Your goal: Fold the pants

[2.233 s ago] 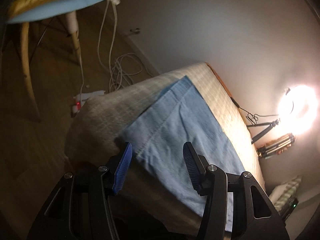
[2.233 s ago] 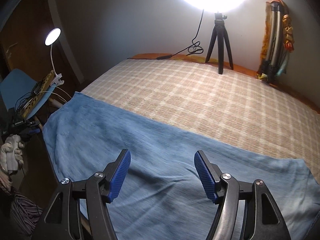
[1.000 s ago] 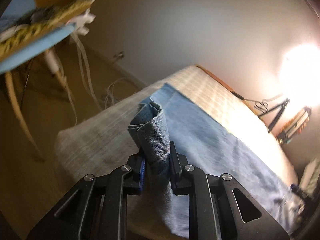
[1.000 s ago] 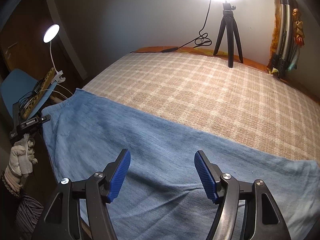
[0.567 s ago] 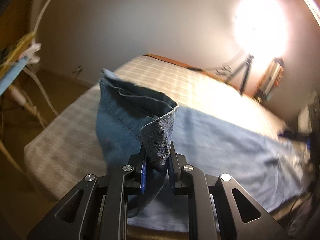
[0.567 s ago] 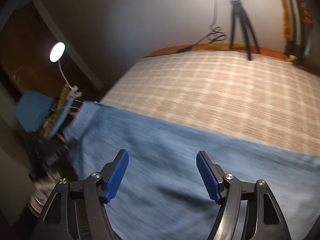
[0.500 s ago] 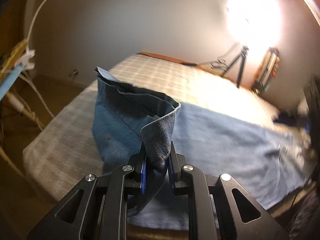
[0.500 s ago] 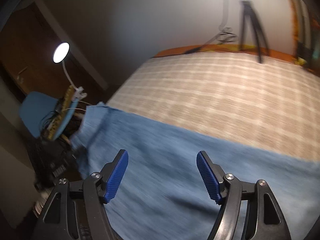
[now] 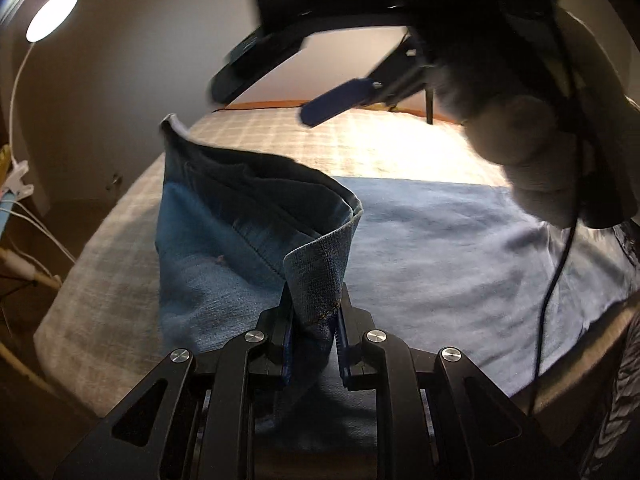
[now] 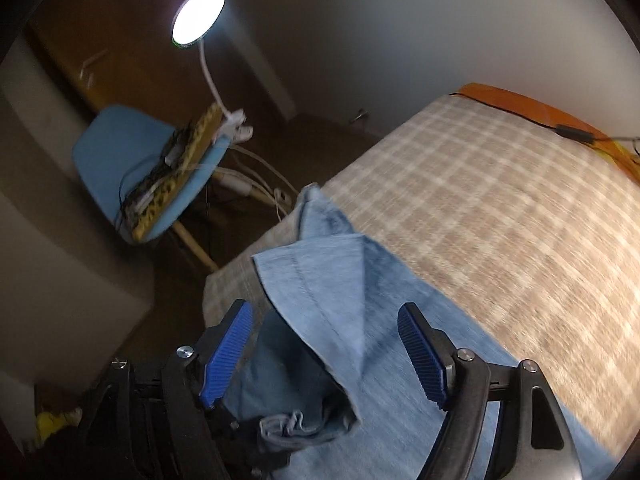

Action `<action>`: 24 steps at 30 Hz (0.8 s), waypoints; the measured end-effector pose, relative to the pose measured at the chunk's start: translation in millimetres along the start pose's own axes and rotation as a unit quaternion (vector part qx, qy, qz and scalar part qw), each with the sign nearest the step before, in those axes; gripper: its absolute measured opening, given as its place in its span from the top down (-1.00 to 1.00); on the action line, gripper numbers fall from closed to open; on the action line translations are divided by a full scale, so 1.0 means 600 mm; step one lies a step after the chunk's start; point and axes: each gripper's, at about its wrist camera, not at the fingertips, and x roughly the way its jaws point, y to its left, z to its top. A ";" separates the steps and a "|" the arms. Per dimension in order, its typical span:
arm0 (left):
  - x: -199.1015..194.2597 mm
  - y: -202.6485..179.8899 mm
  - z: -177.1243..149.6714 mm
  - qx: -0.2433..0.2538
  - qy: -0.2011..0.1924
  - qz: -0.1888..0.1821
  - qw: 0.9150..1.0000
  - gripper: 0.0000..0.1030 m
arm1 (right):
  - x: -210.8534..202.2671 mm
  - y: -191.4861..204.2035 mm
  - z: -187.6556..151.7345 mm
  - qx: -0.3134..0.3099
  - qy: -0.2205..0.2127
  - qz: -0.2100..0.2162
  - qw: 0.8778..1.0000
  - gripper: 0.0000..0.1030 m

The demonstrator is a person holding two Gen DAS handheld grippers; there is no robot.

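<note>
One pair of pants (image 9: 420,240), two tools, one bed (image 10: 500,200), one lamp (image 10: 198,16), one chair (image 10: 116,152).

The left wrist view is taken from just behind the left hand-held gripper (image 9: 312,320), low at the near edge of the bed (image 9: 400,148), facing across it toward the far wall; the pants (image 9: 420,248) fill the centre of the frame at close range; the right wrist view is taken from behind the right hand-held gripper (image 10: 324,344), tilted down toward the bed's corner and the blue chair (image 10: 108,152) at upper left; the pants, the checked bed cover and the round lamp (image 10: 198,16) are shared by both views.
</note>
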 end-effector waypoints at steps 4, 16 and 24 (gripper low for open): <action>0.005 -0.001 0.004 0.000 0.004 -0.005 1.000 0.71 | 0.026 0.017 -0.005 -0.037 0.019 -0.021 0.999 -0.57; -0.024 -0.046 0.018 0.031 -0.018 -0.037 0.999 0.71 | -0.001 -0.120 -0.036 0.081 -0.004 -0.072 0.994 0.94; -0.024 -0.133 0.015 0.077 -0.007 -0.100 0.992 0.70 | -0.088 -0.182 -0.118 0.103 -0.017 -0.111 0.988 0.97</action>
